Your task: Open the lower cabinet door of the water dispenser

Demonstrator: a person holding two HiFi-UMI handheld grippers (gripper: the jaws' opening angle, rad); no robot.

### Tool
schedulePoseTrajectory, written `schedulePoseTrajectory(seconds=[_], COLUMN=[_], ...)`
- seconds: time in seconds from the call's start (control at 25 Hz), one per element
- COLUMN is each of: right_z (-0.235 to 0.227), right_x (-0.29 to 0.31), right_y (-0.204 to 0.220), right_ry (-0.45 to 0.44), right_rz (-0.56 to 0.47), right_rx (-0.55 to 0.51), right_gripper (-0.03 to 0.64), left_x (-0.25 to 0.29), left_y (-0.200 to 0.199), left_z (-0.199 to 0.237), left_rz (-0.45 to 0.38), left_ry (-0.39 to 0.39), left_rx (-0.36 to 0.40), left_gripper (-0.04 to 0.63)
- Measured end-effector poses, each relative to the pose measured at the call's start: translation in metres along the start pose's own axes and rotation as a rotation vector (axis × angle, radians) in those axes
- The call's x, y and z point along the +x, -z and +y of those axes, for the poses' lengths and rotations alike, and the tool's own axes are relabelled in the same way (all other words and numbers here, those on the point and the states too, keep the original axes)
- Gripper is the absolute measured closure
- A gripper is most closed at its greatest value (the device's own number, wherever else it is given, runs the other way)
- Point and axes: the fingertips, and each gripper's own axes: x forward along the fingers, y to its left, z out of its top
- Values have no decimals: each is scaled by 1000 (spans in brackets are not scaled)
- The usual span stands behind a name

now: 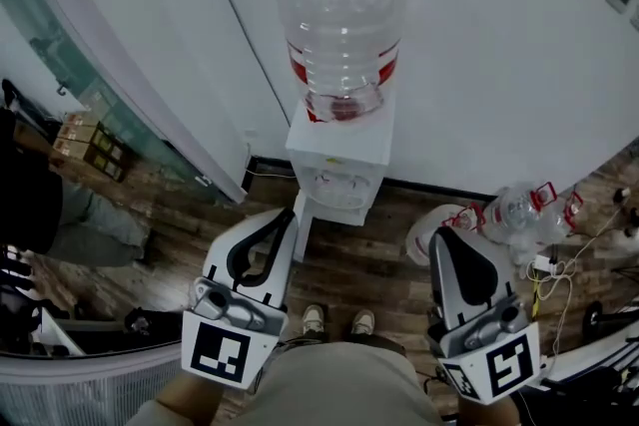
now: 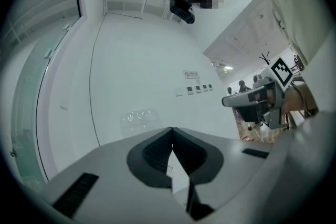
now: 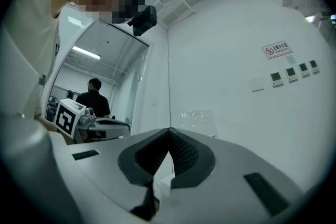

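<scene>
Holding left gripper and right gripper pinched together, gripping nothing | facing water dispenser at the wall, lower cabinet door seemingly standing ajar at its left | risking slipping off the door edge with tips unopened, or rocking the top-heavy bottle by tugging hard.

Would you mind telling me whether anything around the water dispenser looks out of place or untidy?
Yes: to the right of the water dispenser, empty bottles lie tipped on their sides rather than standing, and loose white cables sprawl beside them. The dispenser's top bottle sits squarely in place; nothing looks spilled.
</scene>
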Motion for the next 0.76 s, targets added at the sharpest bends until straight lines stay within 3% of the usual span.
schedulePoseTrajectory(seconds=[0.76], right_z=[13], right_x=[-7], right_y=[-3], right_ry=[8], right_rz=[9], right_rx=[-1], right_gripper=[611], left_x=[-19], left_y=[0], left_z=[2], left_rz=[6], left_ry=[7], left_rx=[-2], left_gripper=[591])
